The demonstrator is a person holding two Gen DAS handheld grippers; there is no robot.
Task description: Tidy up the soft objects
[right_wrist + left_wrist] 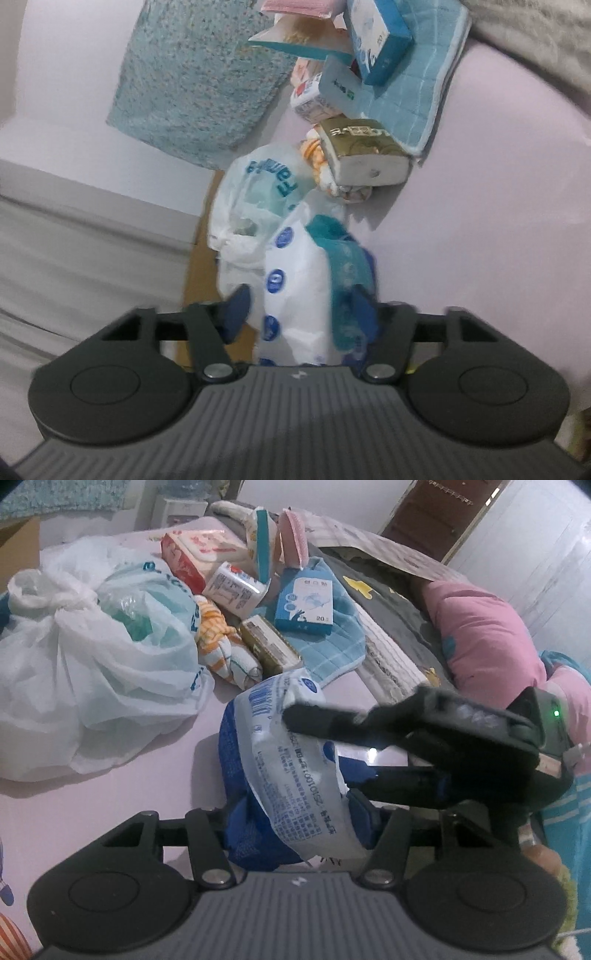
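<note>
While you hold the soft packet low over the bed, it sits right in front of the left gripper, whose blue pads press it from both sides at a middling opening. The right gripper reaches in from the right edge of the left wrist view, one dark finger lying across the packet's top. In its own blurred view the packet stands between its fingers, but you cannot tell whether the pads press it.

Open room lies to the left and below the packet, where the pale pink sheet is bare. Just beyond, crumpled white plastic bags crowd the left. Straight ahead is a pile: an orange-and-white cloth, a gold-wrapped pack, and a blue box resting on a light blue towel. A red-and-white pack lies farther back. On the right, a grey quilt and a pink pillow hem you in.

Behind the bed stand a pale wall and a brown door.

The packet is crinkled white plastic with small blue print and round blue logos, bent over at its upper end.
</note>
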